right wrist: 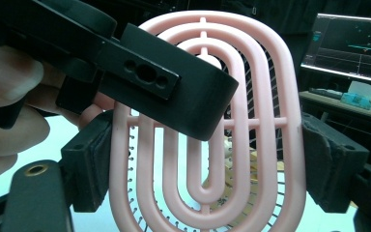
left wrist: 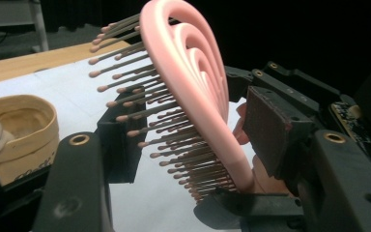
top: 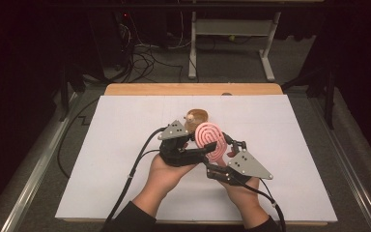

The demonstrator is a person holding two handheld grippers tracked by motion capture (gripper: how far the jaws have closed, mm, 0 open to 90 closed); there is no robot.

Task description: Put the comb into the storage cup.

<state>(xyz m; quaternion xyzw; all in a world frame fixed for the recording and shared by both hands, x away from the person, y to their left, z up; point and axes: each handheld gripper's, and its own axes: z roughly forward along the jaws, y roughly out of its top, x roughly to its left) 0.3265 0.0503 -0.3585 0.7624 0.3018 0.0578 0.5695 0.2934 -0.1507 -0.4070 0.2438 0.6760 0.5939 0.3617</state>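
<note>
Pink plastic, moulded in nested oval loops joined by thin cross ribs: that is the hairbrush (top: 209, 139) I have up off the table, between my two grippers near the middle of the white sheet (top: 125, 145). Its long axis runs from the handle end, low and toward me, up and away to the rounded head; in my left gripper view the bristles (left wrist: 140, 111) stick out sideways to that view's left, thin brownish pins with small rounded tips. My right gripper (right wrist: 207, 159) has its two padded jaws pressed against the opposite outer edges of the brush head, so it is clamped on the hairbrush. My left gripper (left wrist: 183, 130) straddles the head with one jaw on the bristle side and one on the smooth back; whether both touch I cannot tell. Just beyond the brush sits a small tan bowl (top: 197, 116) with a little animal figure on its rim, glossy like ceramic. White sheet covers a light wooden table (top: 193, 89). Beyond it lie a dim room, grey floor, tangled cables (top: 145, 58) and a white desk frame (top: 232, 43); a lit monitor (right wrist: 352, 43) glows in my right gripper view.
</note>
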